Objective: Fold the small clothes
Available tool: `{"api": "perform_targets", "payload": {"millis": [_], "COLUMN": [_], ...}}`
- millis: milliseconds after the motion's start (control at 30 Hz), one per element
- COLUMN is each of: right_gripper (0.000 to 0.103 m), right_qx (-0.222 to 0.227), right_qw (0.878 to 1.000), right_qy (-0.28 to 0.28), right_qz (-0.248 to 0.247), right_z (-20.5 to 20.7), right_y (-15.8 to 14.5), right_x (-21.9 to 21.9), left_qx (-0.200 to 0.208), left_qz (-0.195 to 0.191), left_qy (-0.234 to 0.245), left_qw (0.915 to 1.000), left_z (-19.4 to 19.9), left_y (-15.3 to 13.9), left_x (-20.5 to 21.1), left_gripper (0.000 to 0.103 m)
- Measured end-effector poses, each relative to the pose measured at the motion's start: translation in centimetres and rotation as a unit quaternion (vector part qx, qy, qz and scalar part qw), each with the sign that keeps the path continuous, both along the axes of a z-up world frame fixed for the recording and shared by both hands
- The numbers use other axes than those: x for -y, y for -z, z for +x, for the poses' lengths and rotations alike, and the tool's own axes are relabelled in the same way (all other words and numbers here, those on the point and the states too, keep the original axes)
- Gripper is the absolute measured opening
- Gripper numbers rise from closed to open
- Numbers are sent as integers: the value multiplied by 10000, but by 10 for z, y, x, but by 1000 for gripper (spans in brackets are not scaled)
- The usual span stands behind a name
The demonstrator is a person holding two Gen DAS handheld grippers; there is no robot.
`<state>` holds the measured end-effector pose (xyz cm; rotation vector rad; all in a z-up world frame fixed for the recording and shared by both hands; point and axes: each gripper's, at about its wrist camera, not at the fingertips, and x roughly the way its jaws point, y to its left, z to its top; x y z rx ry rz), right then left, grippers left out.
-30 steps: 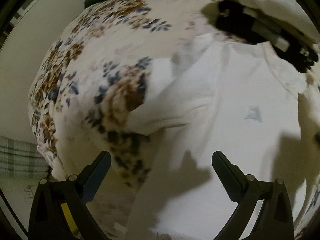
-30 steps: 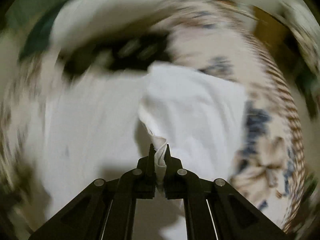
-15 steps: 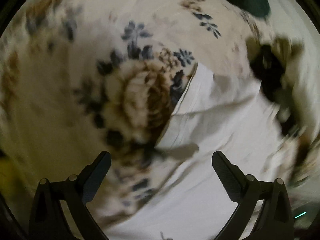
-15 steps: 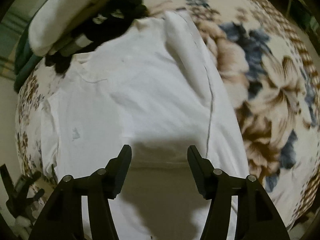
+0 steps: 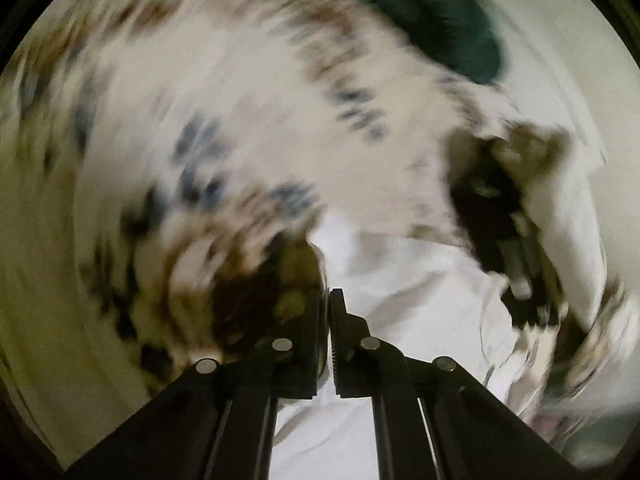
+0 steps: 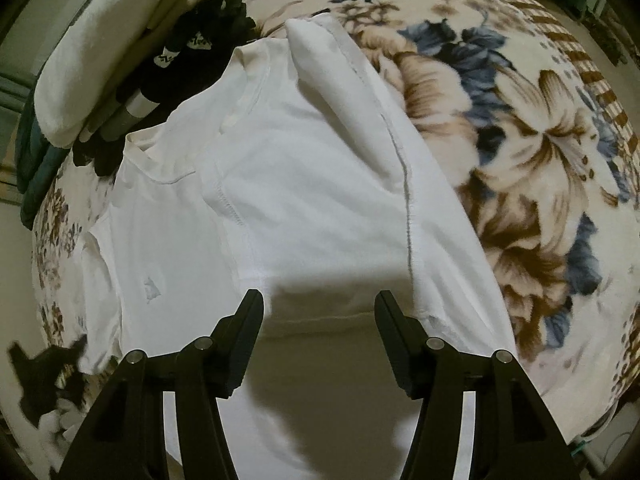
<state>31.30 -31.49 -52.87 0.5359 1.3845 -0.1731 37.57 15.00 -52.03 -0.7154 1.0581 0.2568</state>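
A white T-shirt [image 6: 304,184] with a faint, unreadable chest mark lies on the floral blanket [image 6: 532,184]; right gripper [image 6: 319,312] released above its hem, left gripper [image 5: 325,300] clenched at its edge

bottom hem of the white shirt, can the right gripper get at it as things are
Probably yes. The right gripper is open just above the white shirt, and its bottom hem lies between the fingers with nothing covering it.
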Motion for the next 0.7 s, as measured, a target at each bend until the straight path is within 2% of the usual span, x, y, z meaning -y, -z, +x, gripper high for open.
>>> {"api": "perform_targets", "payload": {"millis": [67, 133, 233, 300, 367, 467, 533, 567, 600, 700], "right_gripper": [60, 60, 60, 60, 60, 60, 60, 60, 60, 61], "right_qx": [10, 27, 21, -5, -70, -147, -124, -98, -51, 48], "right_qw": [10000, 9999, 9998, 9996, 9995, 9994, 9997, 9998, 10000, 9991], "right_qy": [33, 78, 172, 208, 238, 271, 190, 138, 45, -203], "right_qz": [-50, -72, -127, -171, -193, -127, -98, -67, 31, 369], "right_z": [0, -4, -8, -12, -16, -20, -18, -17, -12, 5], "right_y": [-2, -5, -10, -13, -16, -22, -28, -30, -32, -32], "right_x": [0, 5, 12, 18, 25, 36, 36, 35, 31, 17], "left_qx": [257, 493, 682, 521, 360, 261, 94, 2, -77, -299], "left_qz": [476, 739, 837, 881, 889, 935, 1123, 1216, 1315, 1624], "left_qy": [491, 1125, 2055, 2748, 3101, 3096, 3020, 2945, 2808, 2421], "left_qw": [9973, 9897, 9727, 9560, 9458, 9459, 9466, 9479, 9507, 9561], "left_z": [8, 15, 14, 12, -4, -21, -33, -37, -43, -48], "left_y": [-23, -37, -42, -34, -27, -28, -30, -28, -26, -16], "left_x": [29, 69, 134, 185, 215, 221, 212, 204, 192, 153], "left_gripper": [3, 3, 3, 7, 7, 10, 41, 74, 92, 92]}}
